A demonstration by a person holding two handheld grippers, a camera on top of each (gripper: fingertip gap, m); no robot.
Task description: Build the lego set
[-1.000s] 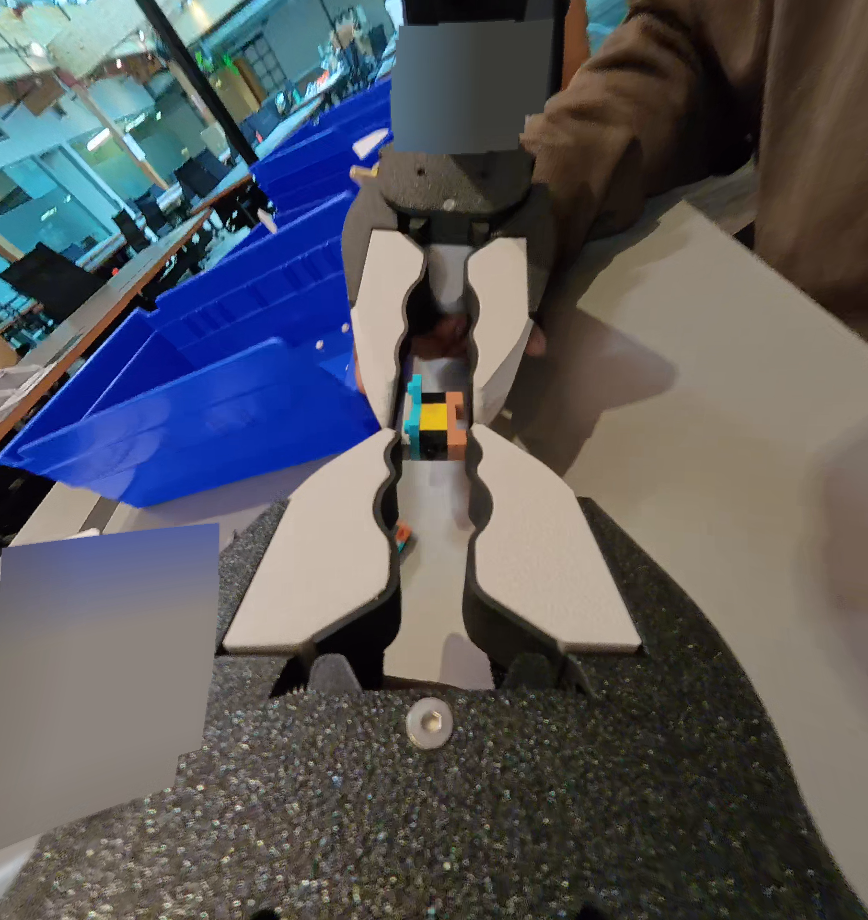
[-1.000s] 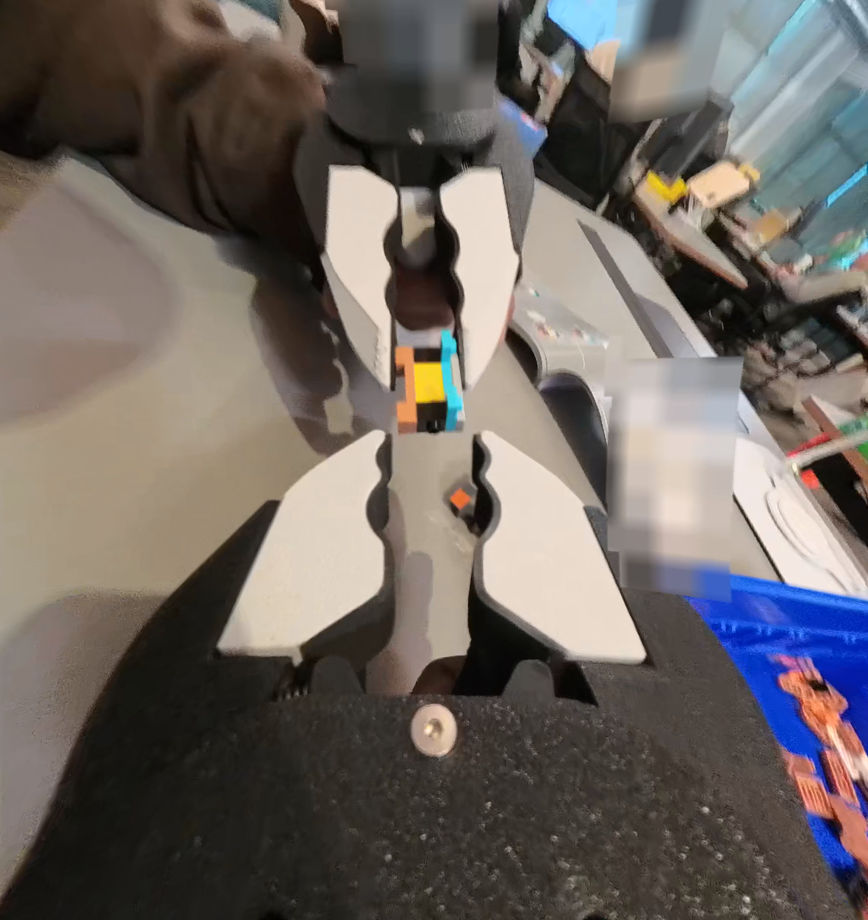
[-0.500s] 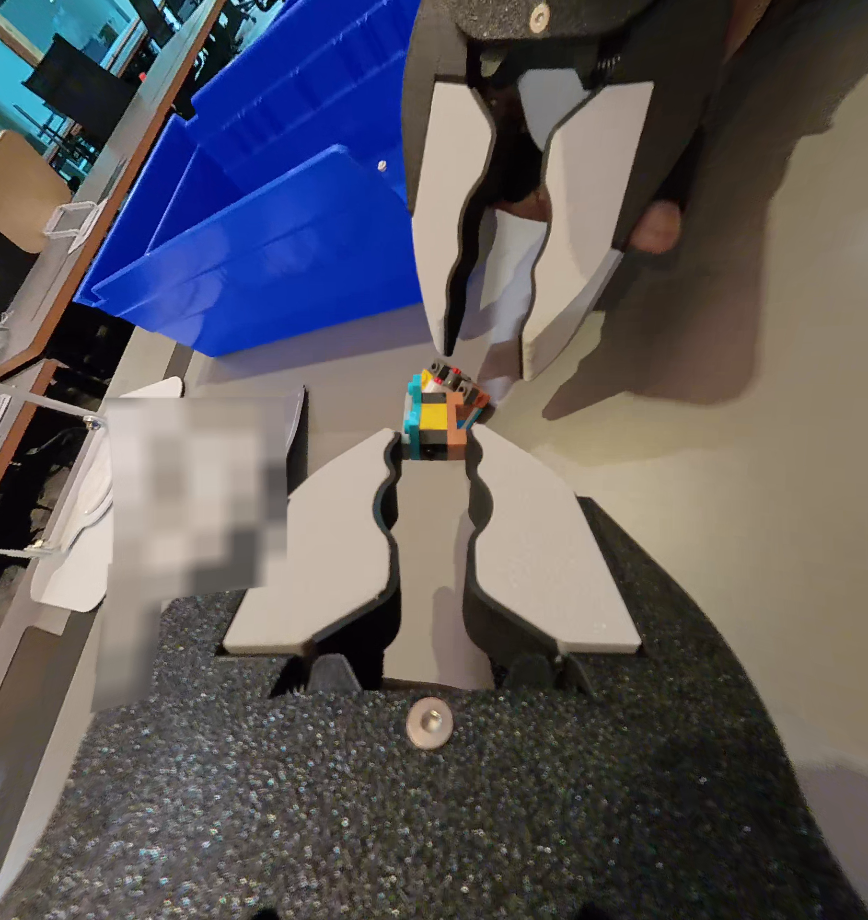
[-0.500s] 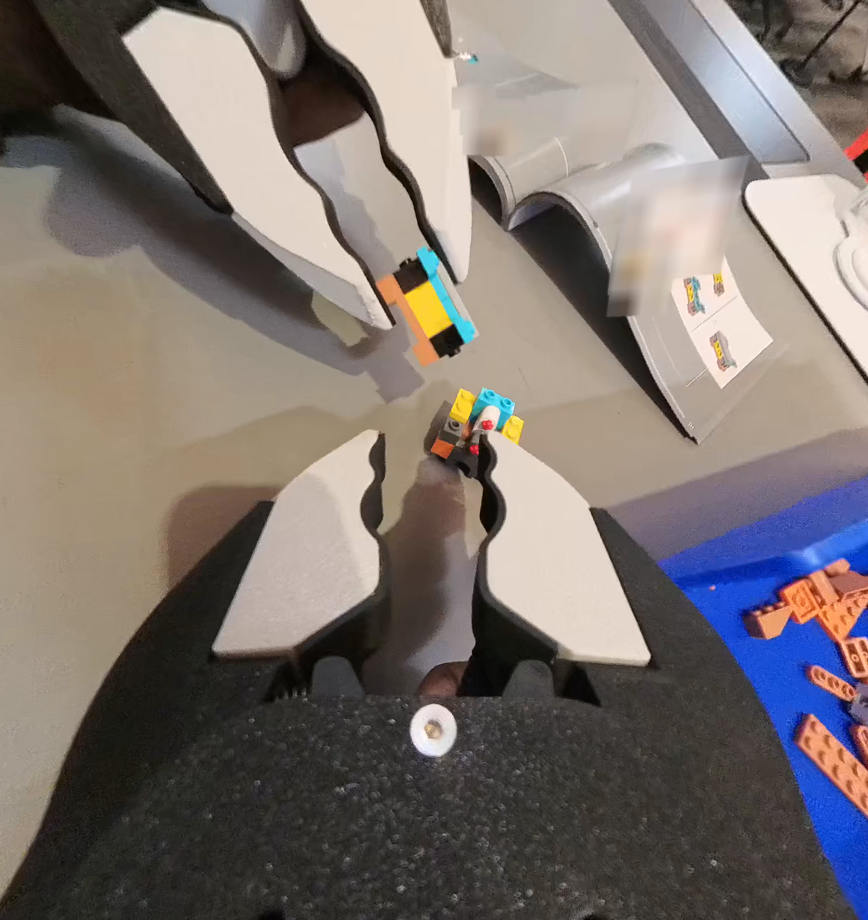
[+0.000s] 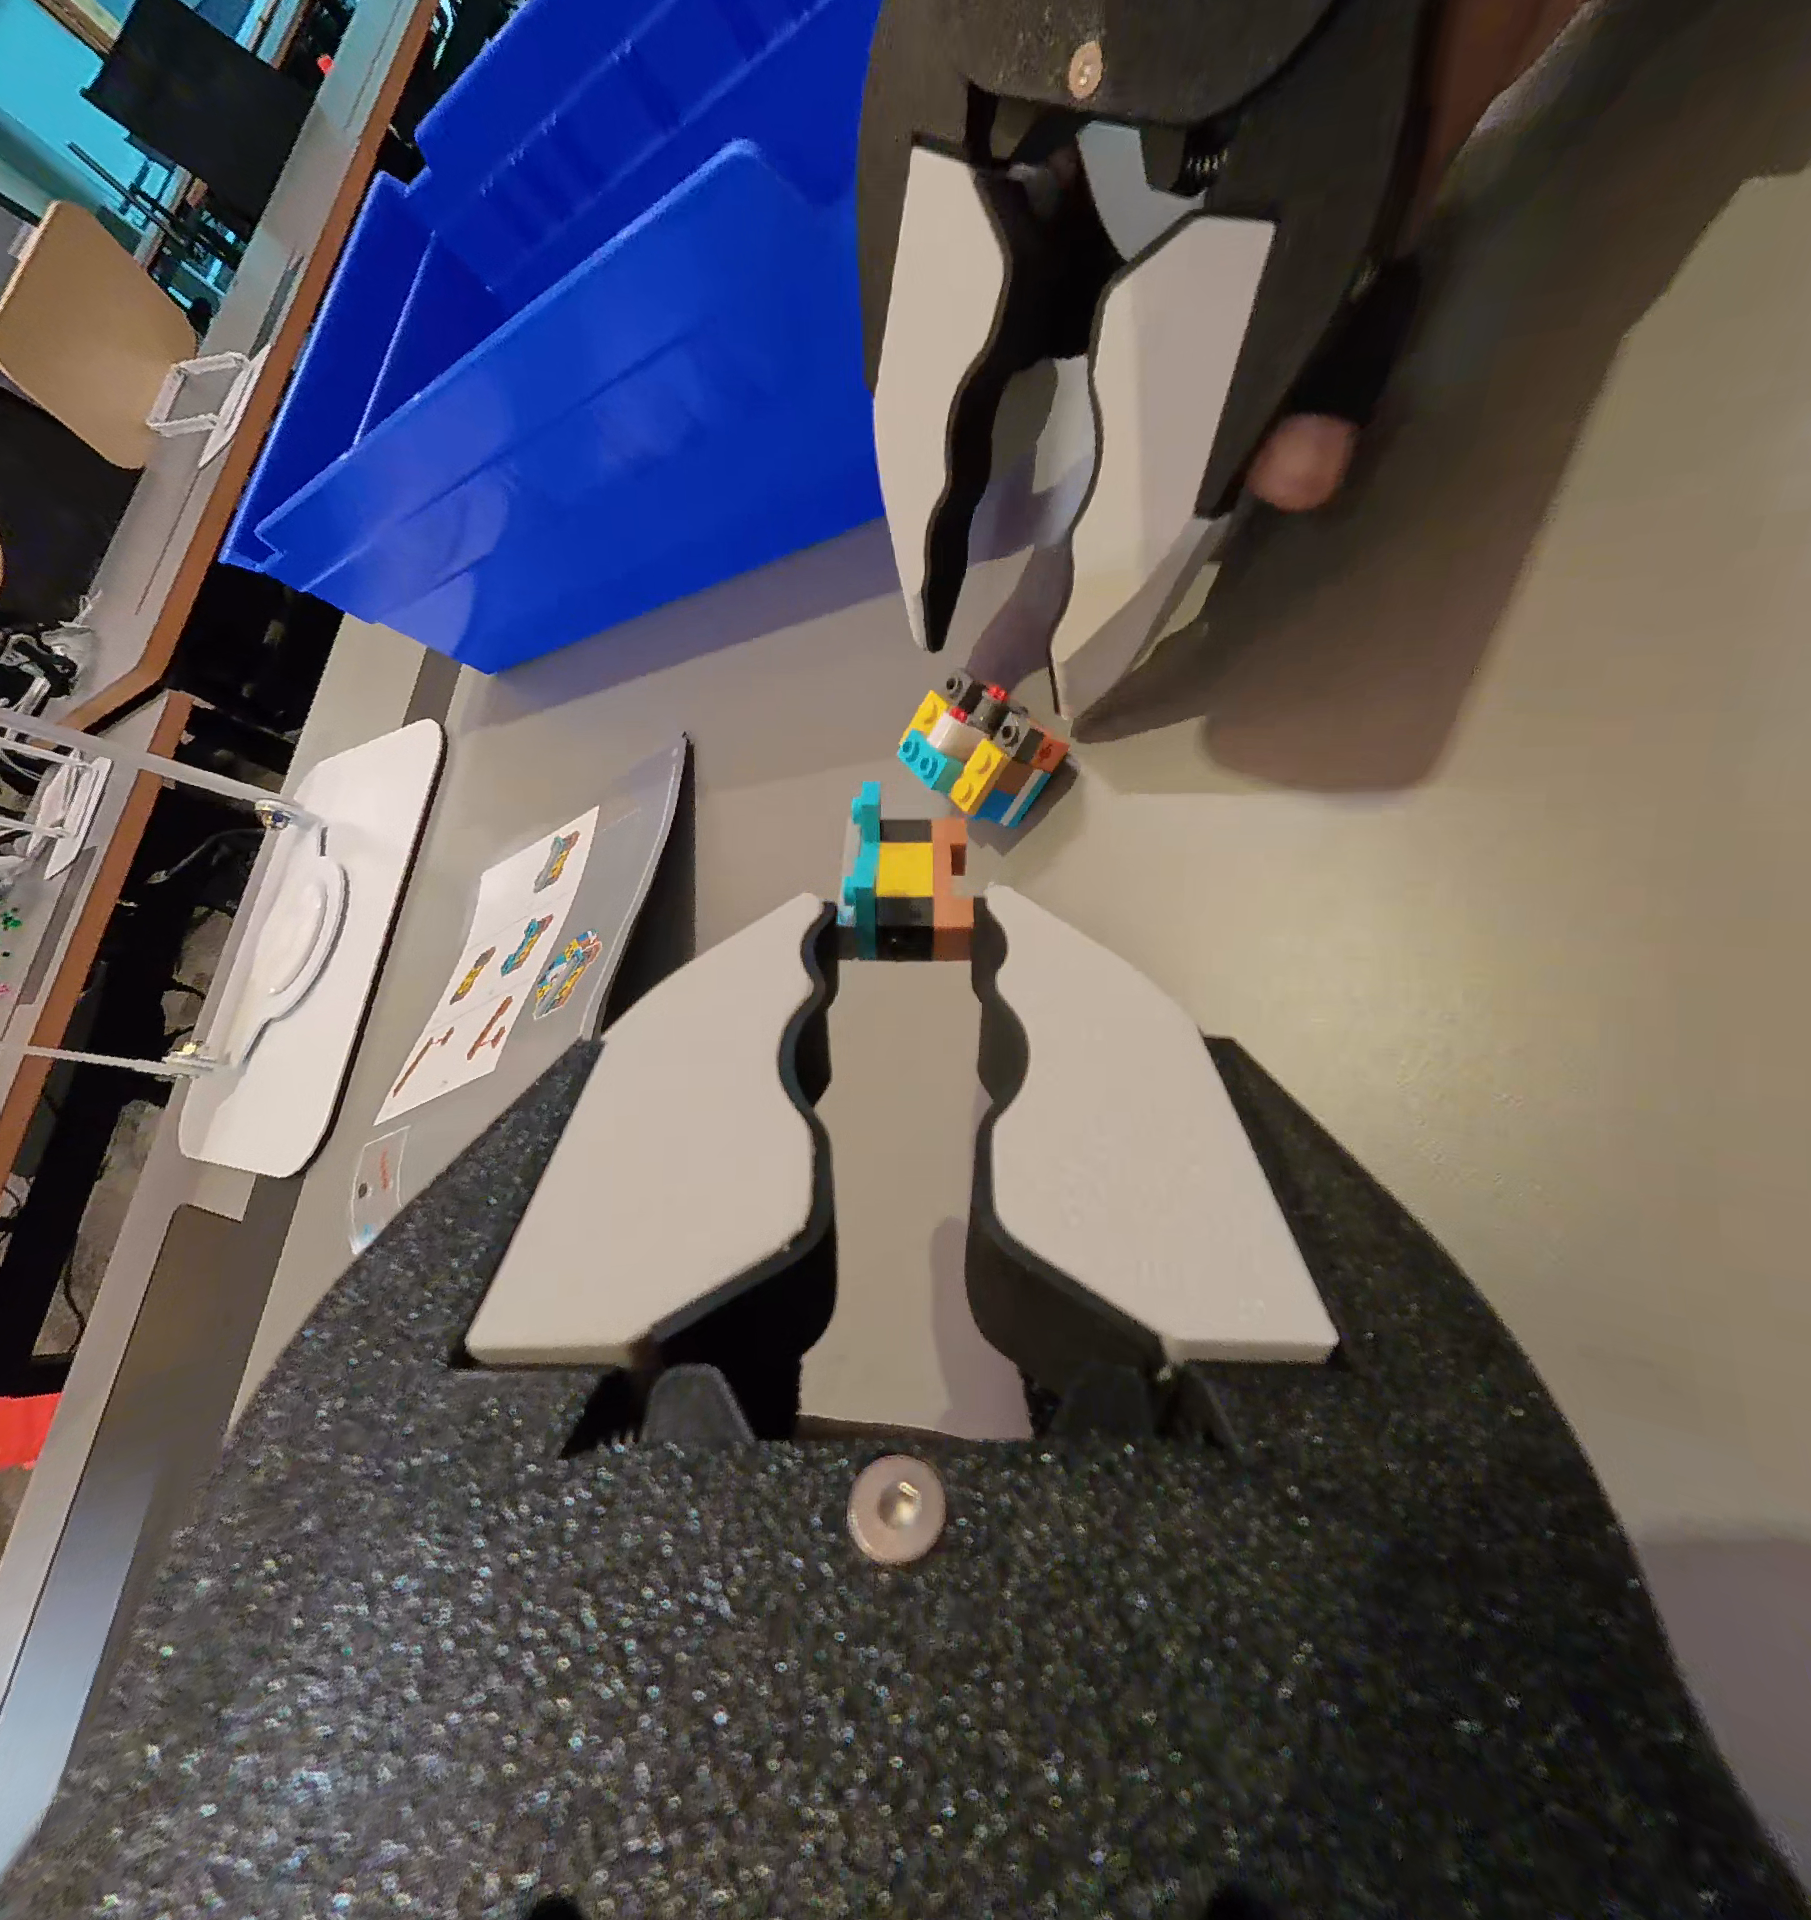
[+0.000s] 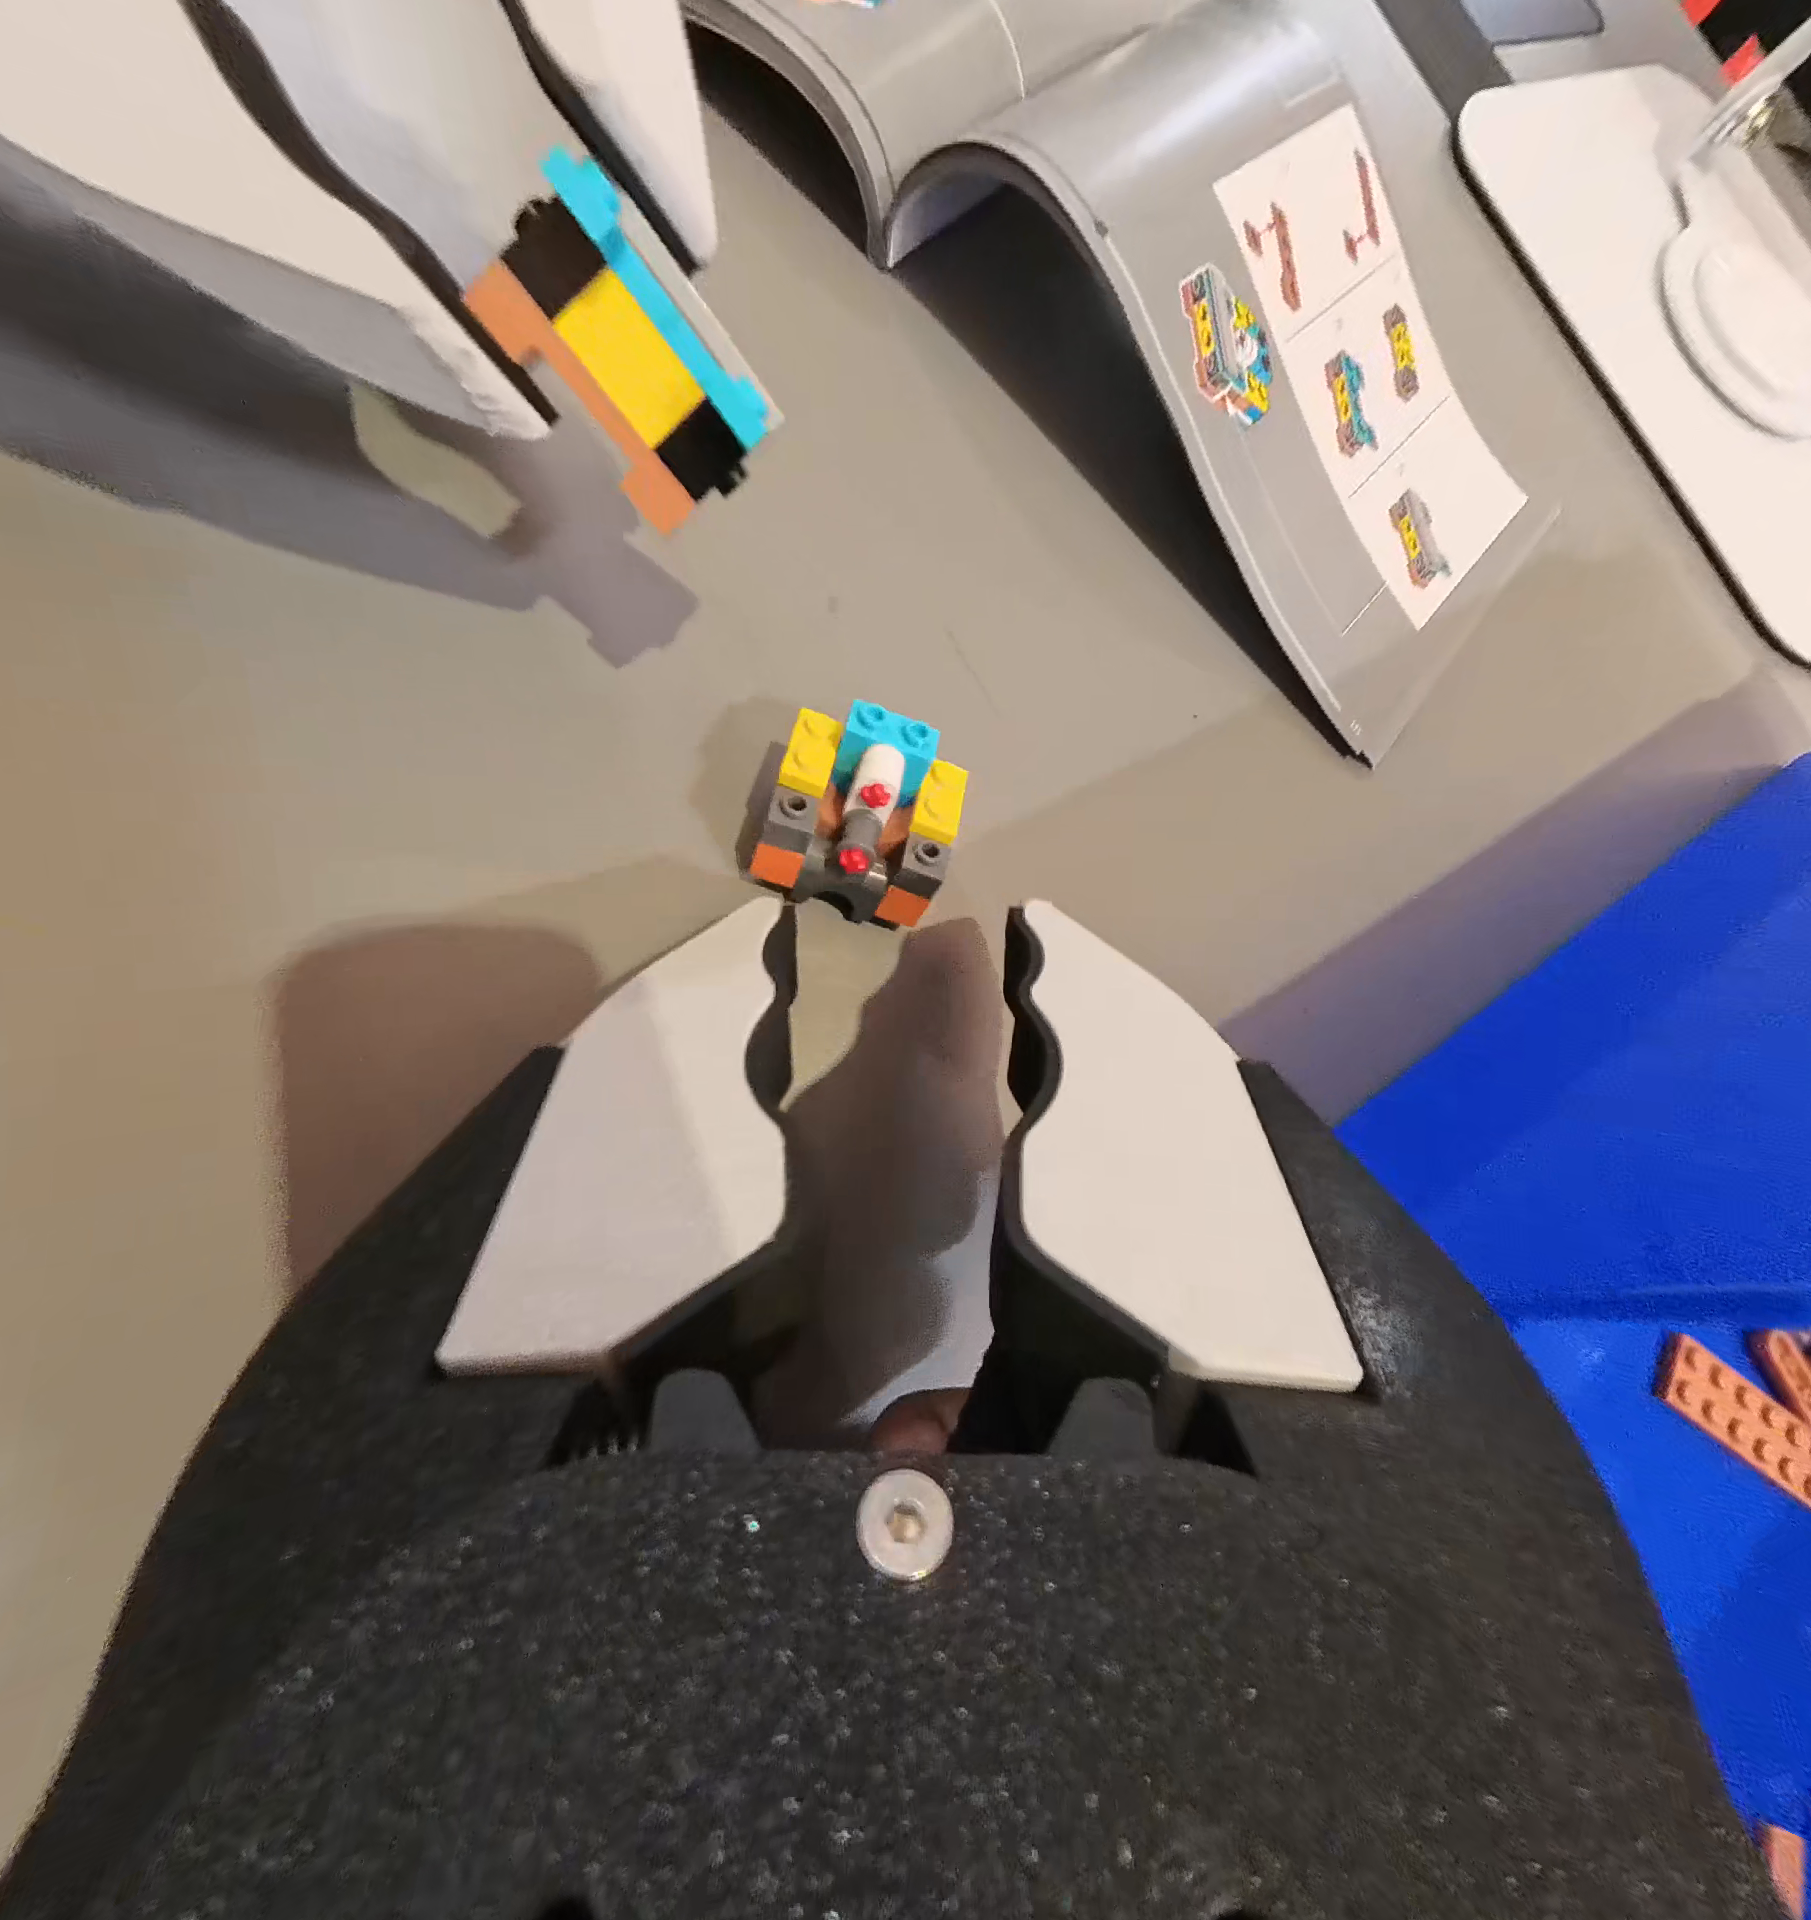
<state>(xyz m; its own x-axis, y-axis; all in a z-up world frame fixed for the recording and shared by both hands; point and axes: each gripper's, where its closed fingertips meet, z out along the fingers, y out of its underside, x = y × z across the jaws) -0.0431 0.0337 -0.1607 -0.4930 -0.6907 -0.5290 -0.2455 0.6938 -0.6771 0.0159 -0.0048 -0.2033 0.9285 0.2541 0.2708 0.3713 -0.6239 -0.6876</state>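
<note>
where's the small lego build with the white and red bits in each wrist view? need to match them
Left wrist view: small build on the table, just beyond the held piece, under the right gripper.
Right wrist view: centre, just ahead of the fingertips.
Shared landmark: the open instruction booklet.

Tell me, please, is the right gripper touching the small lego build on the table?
Apart. In the right wrist view, the right gripper stands open just short of the small lego build, with bare table showing between.

held lego piece (image 5: 903, 883): teal, yellow, black, brown stripes
table lego build (image 6: 859, 816): yellow, teal, grey, orange; red dots, white bit
bins (image 5: 589, 416): blue
loose plates (image 6: 1748, 1418): brown
gripper fingers (image 5: 1119, 1153): lt grey, blk edges
table (image 5: 1503, 987): grey
</note>
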